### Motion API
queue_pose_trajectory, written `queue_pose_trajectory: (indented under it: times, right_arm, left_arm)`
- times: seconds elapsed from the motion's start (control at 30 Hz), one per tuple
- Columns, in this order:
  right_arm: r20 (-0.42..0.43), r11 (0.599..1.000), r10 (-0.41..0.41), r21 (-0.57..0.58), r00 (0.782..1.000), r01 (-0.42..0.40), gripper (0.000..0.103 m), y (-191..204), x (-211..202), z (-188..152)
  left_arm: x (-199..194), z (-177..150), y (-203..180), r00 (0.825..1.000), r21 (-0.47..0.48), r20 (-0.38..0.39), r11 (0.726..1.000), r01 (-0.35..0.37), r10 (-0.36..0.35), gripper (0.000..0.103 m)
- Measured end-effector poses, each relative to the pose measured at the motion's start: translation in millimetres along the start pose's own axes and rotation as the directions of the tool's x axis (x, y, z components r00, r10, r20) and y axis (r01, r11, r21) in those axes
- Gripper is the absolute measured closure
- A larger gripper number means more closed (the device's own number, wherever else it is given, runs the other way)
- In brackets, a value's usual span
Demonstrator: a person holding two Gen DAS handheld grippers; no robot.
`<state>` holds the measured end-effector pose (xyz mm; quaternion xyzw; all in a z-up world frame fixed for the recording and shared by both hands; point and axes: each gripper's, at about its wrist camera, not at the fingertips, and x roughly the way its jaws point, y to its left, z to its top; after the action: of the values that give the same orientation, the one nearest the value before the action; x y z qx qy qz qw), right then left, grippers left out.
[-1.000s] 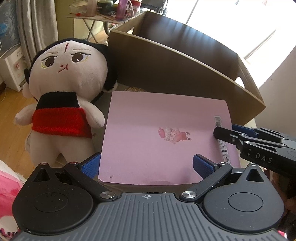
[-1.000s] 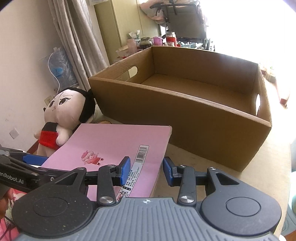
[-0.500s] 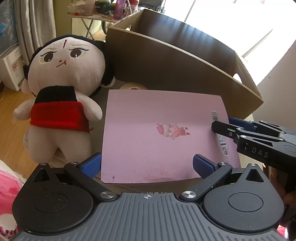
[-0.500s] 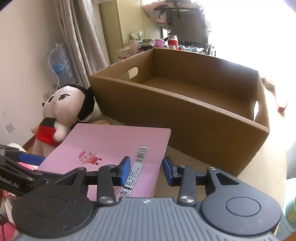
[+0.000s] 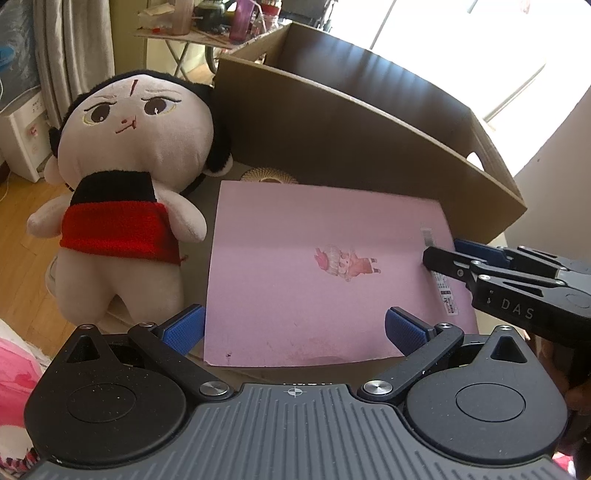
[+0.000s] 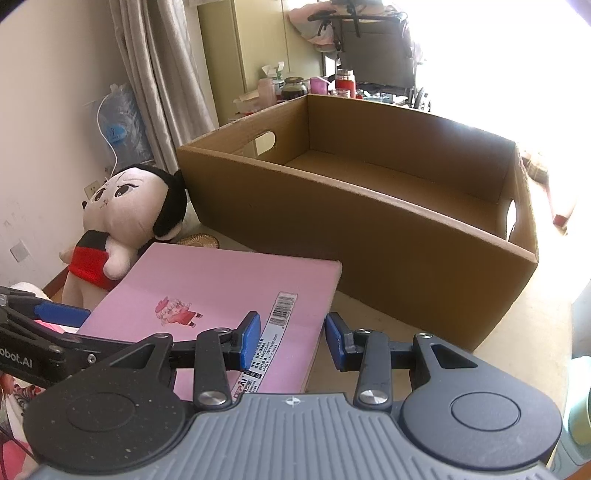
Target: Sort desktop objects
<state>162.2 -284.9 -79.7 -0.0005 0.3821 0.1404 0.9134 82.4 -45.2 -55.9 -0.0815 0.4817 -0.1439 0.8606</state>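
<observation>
A flat pink box [image 5: 321, 269] with a small cartoon print and a barcode label lies on the table; it also shows in the right wrist view [image 6: 221, 302]. My left gripper [image 5: 293, 328] is open wide, its blue pads on either side of the box's near edge. My right gripper [image 6: 291, 339] has its jaws on either side of the box's right edge by the barcode, and I cannot tell whether they grip it. It shows in the left wrist view [image 5: 443, 254]. A plush doll [image 5: 125, 177] with black hair and a red top sits left of the box.
A large open cardboard box [image 6: 369, 206] with handle holes stands just behind the pink box and holds nothing I can see. A small round woven coaster [image 5: 267, 174] lies between them. A cluttered folding table [image 5: 207, 22] and curtains stand farther back.
Both views have drifted slightly; the pink box and doll sit a little lower and closer. Both grippers keep the same jaw positions around the box.
</observation>
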Motion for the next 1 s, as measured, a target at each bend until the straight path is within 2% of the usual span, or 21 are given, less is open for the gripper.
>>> queue_pose_trajectory:
  times: [0.77, 1.0]
  right_arm:
    - [0.009, 1.000, -0.002, -0.011, 1.000, 0.003, 0.061, -1.2, 1.1, -1.7]
    - [0.010, 1.000, -0.004, -0.015, 1.000, 0.004, 0.061, 0.2, 2.0, -1.3]
  left_arm:
    - [-3.3, -0.4, 1.3, 0.998, 0.021, 0.069, 1.000, 0.008, -0.010, 0.000]
    - [-7.1, 3.1, 4.6, 0.996, 0.015, 0.080, 0.999, 0.033, -0.034, 0.000]
